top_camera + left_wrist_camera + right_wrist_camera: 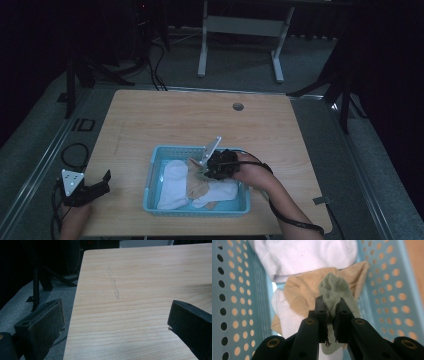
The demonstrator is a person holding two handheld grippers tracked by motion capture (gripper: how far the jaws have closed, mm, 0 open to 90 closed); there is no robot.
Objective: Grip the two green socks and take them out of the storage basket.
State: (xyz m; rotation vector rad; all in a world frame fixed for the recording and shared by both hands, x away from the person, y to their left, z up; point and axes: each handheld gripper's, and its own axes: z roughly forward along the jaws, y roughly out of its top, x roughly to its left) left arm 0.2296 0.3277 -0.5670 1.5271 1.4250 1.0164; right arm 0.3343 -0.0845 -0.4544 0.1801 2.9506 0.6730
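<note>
Right gripper point(331, 312) clamping pale green sock point(333, 287) by thin fold inside blue basket point(244, 290); risking slip, or dragging tan sock point(299, 293) along. Left gripper point(115, 322) idling over table point(140, 277), jaws apart.

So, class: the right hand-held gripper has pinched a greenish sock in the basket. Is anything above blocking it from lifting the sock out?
Nothing visible does. The right hand-held gripper is shut on the greenish sock, which lies on top of the beige sock in the open-topped basket.
</note>
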